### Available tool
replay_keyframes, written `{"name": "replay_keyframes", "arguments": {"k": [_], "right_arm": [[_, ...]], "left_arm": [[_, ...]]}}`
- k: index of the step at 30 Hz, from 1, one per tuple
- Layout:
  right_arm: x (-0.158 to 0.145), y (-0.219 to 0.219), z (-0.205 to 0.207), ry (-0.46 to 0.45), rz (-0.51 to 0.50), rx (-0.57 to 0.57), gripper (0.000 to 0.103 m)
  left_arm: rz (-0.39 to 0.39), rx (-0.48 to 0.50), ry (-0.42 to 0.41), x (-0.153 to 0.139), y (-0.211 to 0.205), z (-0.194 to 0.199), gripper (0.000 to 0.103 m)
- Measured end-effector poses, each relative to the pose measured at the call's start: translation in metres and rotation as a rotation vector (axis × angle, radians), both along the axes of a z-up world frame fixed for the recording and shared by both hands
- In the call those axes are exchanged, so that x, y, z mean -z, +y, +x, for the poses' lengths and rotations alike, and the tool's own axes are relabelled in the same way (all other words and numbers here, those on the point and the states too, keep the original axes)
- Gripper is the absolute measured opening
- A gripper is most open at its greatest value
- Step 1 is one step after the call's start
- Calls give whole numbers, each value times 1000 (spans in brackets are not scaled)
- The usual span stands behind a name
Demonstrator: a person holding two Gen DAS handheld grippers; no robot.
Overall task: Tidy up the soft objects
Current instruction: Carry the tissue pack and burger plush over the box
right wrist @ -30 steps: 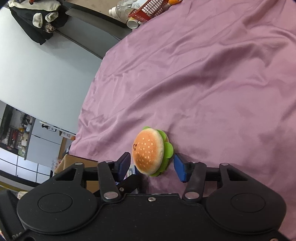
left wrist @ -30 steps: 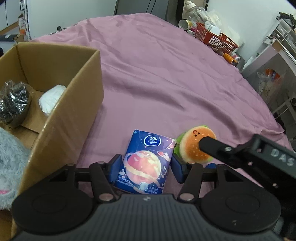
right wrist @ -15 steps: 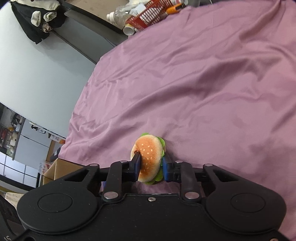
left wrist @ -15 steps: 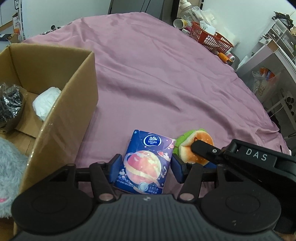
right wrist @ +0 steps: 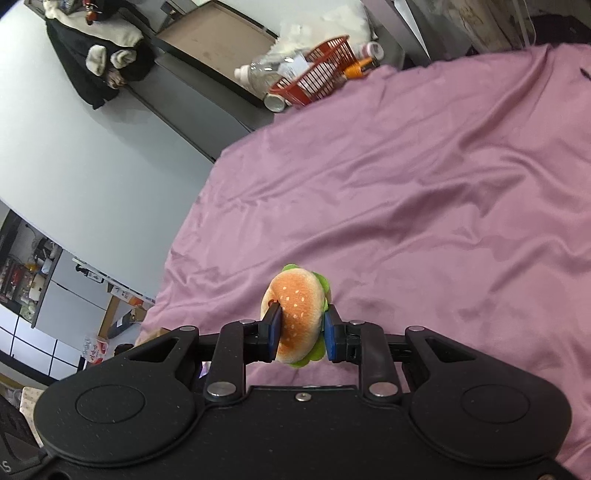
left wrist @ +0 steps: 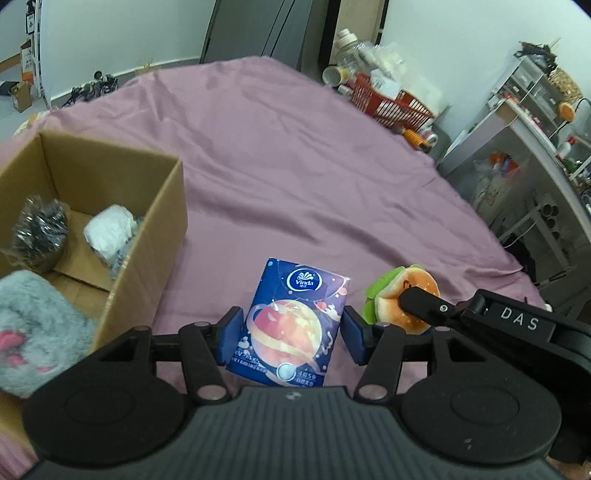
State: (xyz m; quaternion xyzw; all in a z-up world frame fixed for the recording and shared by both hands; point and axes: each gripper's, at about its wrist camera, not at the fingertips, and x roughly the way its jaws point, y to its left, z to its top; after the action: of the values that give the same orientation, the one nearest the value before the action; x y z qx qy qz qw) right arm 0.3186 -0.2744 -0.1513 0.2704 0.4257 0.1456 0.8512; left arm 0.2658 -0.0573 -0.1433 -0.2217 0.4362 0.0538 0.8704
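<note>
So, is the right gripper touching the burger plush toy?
Touching. In the right wrist view, the right gripper has both blue pads pressed into the burger plush toy, denting its bun.

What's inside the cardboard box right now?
In the cardboard box: a crinkly dark bundle, a white soft bundle and a grey fluffy plush at the near edge. The plush and box walls hide the remaining floor.

A wrinkled mauve sheet (left wrist: pixel 295 155) covered the wide bed. Beyond its far edge stood a red wire basket (left wrist: pixel 391 107) among bottles and a paper cup, against a pale wall (left wrist: pixel 110 33). Metal shelving (left wrist: pixel 535 122) crowded with clutter lined one side. On a grey ledge (right wrist: pixel 207 96) lay a heap of dark clothing (right wrist: pixel 99 62). The light was even and soft.
</note>
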Motion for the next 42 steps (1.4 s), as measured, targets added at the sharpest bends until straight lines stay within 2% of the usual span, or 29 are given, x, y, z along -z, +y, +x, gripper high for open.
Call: {"name": "replay_keyframes", "arguments": {"k": [13,23,31,42], "right_arm": [[-28,9,-22,-61,2,-18,24],[-40,32,-31,-134,44,-84,24],[-47,51,-38,-167,23,-124,24],[-53,80,-46,-205,-14,-171,24]], "left_arm": [[-8,-36,-56,-45,17,-29,56],[18,-101,-108,-79,67,-49,56],[16,-174,-122,-87,107,-59,56],[-41,-209,-129,-73,140,-53,56]]}}
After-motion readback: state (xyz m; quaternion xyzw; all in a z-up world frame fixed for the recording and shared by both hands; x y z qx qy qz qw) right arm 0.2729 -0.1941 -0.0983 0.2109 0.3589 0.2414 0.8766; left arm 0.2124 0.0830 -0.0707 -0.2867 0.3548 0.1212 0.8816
